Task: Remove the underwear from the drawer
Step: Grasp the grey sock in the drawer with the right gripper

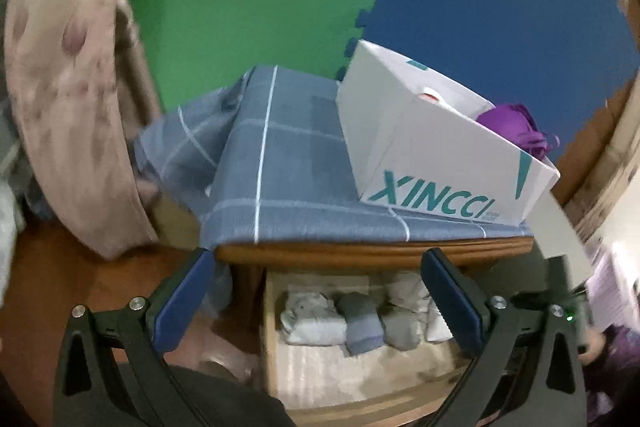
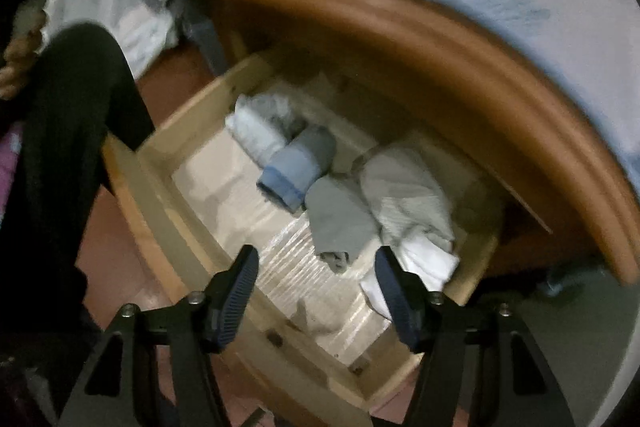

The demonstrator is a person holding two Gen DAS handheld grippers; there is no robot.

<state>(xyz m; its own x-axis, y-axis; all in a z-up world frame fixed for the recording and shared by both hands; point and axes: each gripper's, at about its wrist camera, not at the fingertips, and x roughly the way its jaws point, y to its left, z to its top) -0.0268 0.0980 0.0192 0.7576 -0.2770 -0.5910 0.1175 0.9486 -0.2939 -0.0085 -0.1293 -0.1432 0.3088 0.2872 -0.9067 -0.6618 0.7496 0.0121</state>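
A pale wooden drawer (image 2: pixel 160 195) stands pulled out under the cabinet top. In it lie a white roll of underwear (image 2: pixel 256 131), a blue roll (image 2: pixel 296 167), a flat grey piece (image 2: pixel 340 215) and a crumpled white piece (image 2: pixel 408 203). My right gripper (image 2: pixel 316 251) hangs open over the drawer's front part. The grey piece's near end lies below the gap, untouched by the pads. In the left wrist view the drawer (image 1: pixel 272 347) shows the white roll (image 1: pixel 312 319), blue roll (image 1: pixel 362 323) and grey piece (image 1: pixel 402 325). My left gripper (image 1: pixel 318 255) is wide open and empty above them.
A white XINCCI box (image 1: pixel 440 163) with a purple item (image 1: pixel 512 123) in it sits on a blue checked cloth (image 1: pixel 280 167) over the cabinet top. Pink floral bedding (image 1: pixel 68 87) hangs at the left. A person's dark-clad leg (image 2: pixel 72 147) is left of the drawer.
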